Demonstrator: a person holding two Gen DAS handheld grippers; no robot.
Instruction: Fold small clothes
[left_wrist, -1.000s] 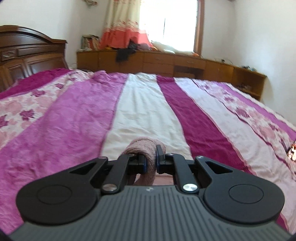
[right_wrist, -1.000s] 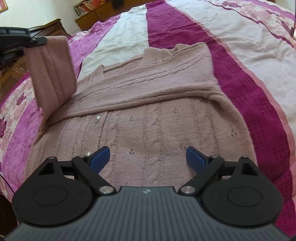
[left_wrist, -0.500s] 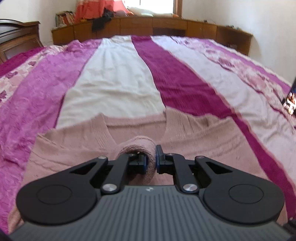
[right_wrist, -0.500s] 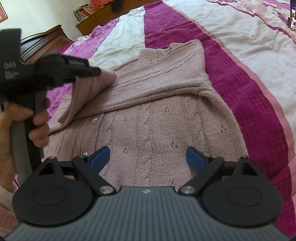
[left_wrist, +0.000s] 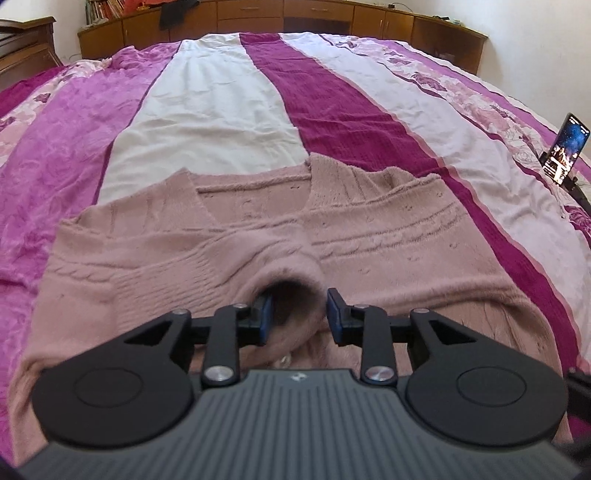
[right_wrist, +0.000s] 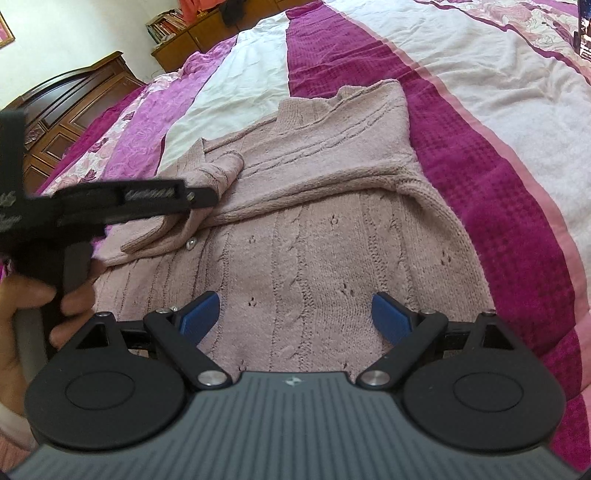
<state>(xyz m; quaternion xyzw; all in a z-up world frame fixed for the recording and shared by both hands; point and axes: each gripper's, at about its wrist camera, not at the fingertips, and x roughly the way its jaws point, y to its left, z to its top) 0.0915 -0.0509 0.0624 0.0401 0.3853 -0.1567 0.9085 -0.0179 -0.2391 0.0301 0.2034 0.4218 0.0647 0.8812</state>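
Left gripper (left_wrist: 300, 311) part-open (hand (right_wrist: 26, 314) on grip); right gripper (right_wrist: 295, 314) spread wide.

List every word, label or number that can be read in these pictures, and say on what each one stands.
Nothing can be read with certainty.
Left gripper, lettering on its side: blurred, unreadable.
Phone, screen: text too small to read.
Books, spines: too small to read.
Right gripper, body: a small emblem only, no letters.
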